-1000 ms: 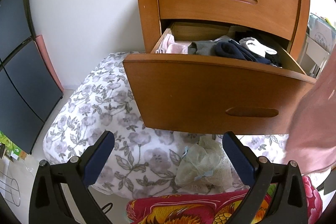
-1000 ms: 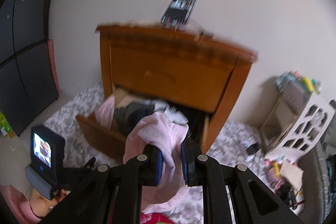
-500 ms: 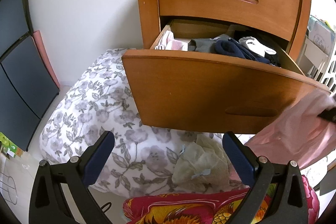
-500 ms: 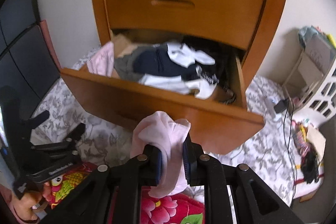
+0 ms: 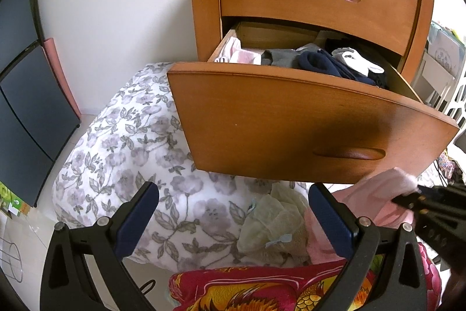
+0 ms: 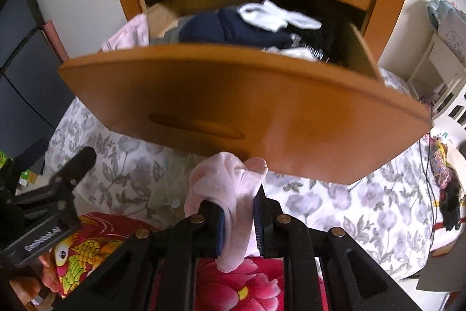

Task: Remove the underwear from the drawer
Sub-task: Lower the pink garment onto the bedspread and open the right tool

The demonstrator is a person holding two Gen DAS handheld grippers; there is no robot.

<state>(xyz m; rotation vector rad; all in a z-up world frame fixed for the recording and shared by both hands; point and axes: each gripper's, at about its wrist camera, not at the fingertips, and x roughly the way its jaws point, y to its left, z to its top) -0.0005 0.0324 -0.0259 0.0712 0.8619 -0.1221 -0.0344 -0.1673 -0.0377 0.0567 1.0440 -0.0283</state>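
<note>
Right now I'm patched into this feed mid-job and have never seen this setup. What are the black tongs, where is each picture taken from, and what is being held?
There is no robot here. A person holds a set of hand-held tongs in each hand, and each set carries a wide-angle camera looking forward along its two fingers.

In the left camera's picture, the left tongs stand wide open and empty above a floral quilt, where a pale lace garment lies. Behind them, the wooden nightstand's lower drawer is pulled out, full of clothes.

In the right camera's picture, the right tongs are clamped on a pink piece of underwear, already out of the drawer and held below its front, over the quilt and a red flowered blanket.
</note>
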